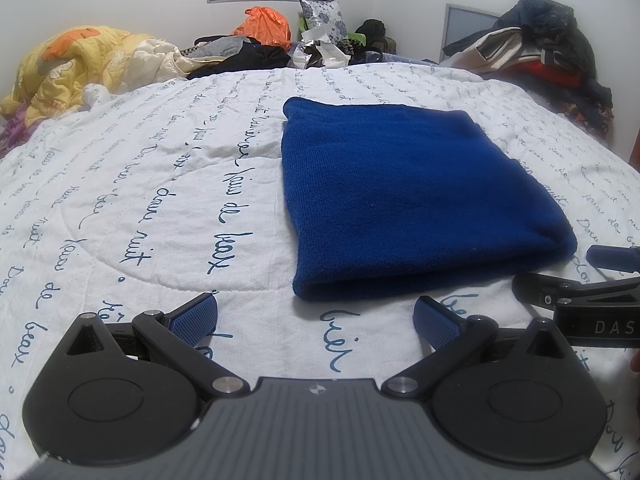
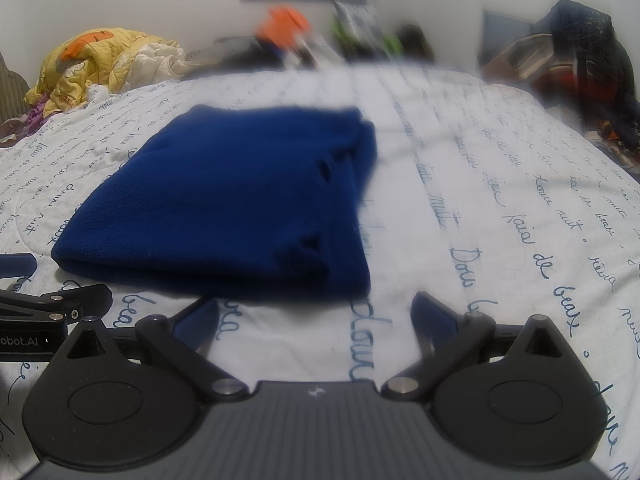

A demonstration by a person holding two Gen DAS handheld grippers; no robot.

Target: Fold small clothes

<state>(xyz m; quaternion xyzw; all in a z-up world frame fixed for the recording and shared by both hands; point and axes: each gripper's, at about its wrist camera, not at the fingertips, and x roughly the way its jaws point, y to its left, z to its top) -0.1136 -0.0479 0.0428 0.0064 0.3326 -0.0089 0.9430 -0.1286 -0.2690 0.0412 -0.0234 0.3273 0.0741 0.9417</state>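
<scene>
Item: deep-blue knitted garment (image 1: 404, 196), folded into a thick rectangular pad, lying flat near the middle of the bed on a white quilted bedspread printed with blue handwriting (image 1: 152, 184).

Handling, as judged: soft, limp and light; the knit should give the rubber pads good purchase, not slip. The layers will sag and slide apart if lifted by one corner. The rounded fold faces the cameras; the right side shows loose stacked edges (image 2: 352, 184). Best taken at the two near corners, pinching all layers together, one gripper per corner.

Left gripper (image 1: 316, 316): low over the bedspread, just short of the garment's near edge, level and pointing forward. Blue-padded fingers (image 1: 196, 316) spread wide, nothing between them.

Right gripper (image 2: 316, 316): alongside the left, same low forward pose, facing the near right corner of the garment. Fingers wide apart and empty. This view is partly blurred.

Surroundings: crumpled yellow quilt with orange patches (image 1: 80, 64) at the far left; heaped dark clothing (image 1: 540, 40) at the far right.
</scene>
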